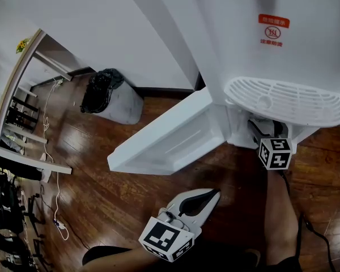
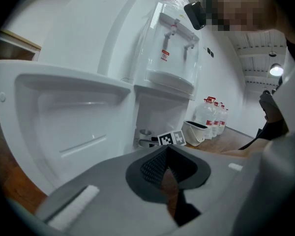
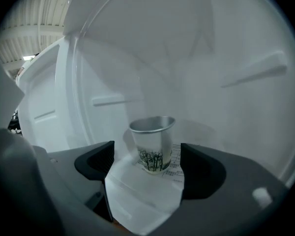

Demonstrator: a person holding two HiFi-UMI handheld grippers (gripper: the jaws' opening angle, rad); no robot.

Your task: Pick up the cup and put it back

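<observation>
A paper cup (image 3: pixel 152 144) with a tree print and a silvery inside stands upright on the white floor of the dispenser's lower cabinet. My right gripper (image 3: pixel 147 167) reaches into that cabinet and is open. The cup sits between its dark pads (image 3: pixel 96 161) near their tips, touching neither. In the head view only the right gripper's marker cube (image 1: pixel 275 152) shows at the cabinet mouth, and the cup is hidden. My left gripper (image 1: pixel 211 196) hangs low over the wood floor, shut and empty. From the left gripper (image 2: pixel 169 165) view the cup's rim (image 2: pixel 145 132) shows inside the cabinet.
The cabinet door (image 1: pixel 170 135) stands swung open to the left. The drip tray (image 1: pixel 286 101) juts out above the cabinet. A printed sheet (image 3: pixel 176 165) lies under the cup. A bin with a black bag (image 1: pixel 110 98) stands by the wall. Water bottles (image 2: pixel 214 116) and a white basket (image 2: pixel 196 132) stand beyond.
</observation>
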